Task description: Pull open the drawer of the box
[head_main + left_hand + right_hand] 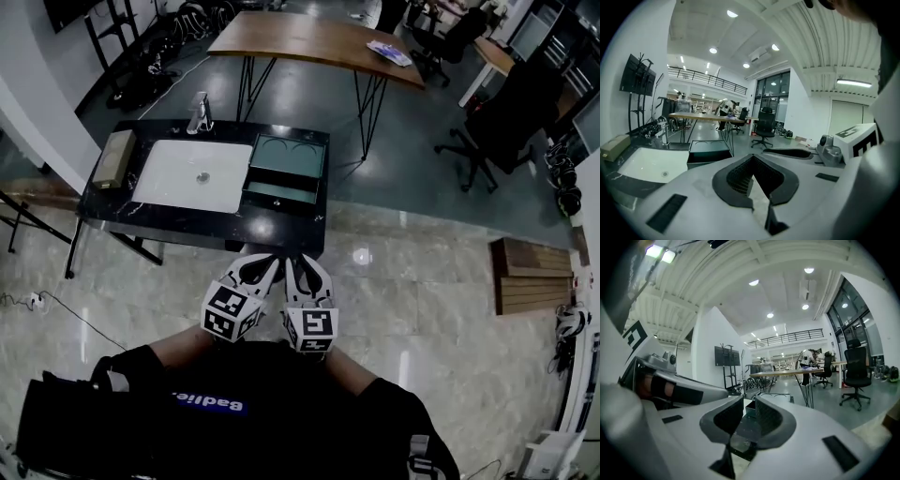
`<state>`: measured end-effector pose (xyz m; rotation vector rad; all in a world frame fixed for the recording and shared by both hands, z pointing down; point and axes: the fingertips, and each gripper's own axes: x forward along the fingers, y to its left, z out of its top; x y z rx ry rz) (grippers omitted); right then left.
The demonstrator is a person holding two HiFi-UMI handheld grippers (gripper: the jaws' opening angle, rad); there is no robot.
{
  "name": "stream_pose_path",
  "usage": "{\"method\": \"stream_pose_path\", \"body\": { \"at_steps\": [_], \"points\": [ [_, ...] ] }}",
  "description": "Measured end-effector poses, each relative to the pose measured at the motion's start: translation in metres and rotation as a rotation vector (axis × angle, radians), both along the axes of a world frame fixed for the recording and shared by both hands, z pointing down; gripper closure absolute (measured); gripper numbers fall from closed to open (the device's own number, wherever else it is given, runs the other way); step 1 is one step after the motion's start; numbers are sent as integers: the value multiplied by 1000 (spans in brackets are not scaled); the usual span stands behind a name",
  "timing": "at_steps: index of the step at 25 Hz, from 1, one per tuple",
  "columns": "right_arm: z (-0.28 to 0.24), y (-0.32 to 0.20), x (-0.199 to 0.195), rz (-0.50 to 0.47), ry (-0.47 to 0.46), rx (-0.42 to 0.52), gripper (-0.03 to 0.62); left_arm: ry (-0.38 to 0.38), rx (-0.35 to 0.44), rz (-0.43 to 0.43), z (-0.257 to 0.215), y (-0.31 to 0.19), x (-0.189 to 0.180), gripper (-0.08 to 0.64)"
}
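Drawer [281, 193] of the box [286, 157], approach stage. Your left gripper [270, 262] had its jaws drawn together at the tips, with nothing between them; the left gripper view showed the pads meeting in a point. Your right gripper [303, 263] stood with its jaws partly apart and empty, the dark counter visible through the gap in the right gripper view. Both tools were held side by side close to your body, aimed at the box but well apart from it, with bare floor between you and the black counter [187, 223].

The green box sat at the counter's right end, just beside the white sink [192, 173], with its drawer front facing you. Whether the drawer was already partly out could not be told from these views.

Judged from this, the step in hand was the reach toward the box. The next move would call for bringing one gripper to the small pull on the drawer front, jaws parted enough to take it, and perhaps steadying the box with the other.
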<state>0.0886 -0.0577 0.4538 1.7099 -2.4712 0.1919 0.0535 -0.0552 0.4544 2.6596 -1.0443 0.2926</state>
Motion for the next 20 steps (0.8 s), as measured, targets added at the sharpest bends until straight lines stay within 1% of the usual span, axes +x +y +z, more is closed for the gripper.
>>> {"method": "stream_pose_path", "body": {
  "at_steps": [4, 7, 9, 12, 16, 17, 18, 20],
  "points": [
    [-19, 20, 4, -10, -26, 32, 522, -22, 59, 37, -26, 24, 7, 558],
    [-32, 28, 4, -9, 0, 80, 522, -27, 80, 60, -33, 36, 2, 558],
    [-40, 31, 1, -9, 10, 95, 522, -29, 93, 71, -37, 39, -4, 558],
    [-51, 39, -11, -26, 31, 114, 522, -21, 118, 73, -44, 45, -18, 558],
    [-60, 51, -37, -71, 55, 133, 523, -5, 162, 73, -50, 49, -37, 558],
    [-61, 54, -43, -81, 60, 138, 544, -7, 175, 77, -51, 50, -40, 558],
    [-62, 57, -49, -93, 64, 140, 594, -10, 183, 83, -53, 52, -43, 558],
    [-62, 61, -60, -111, 71, 137, 594, -15, 193, 95, -56, 56, -48, 558]
  ]
}}
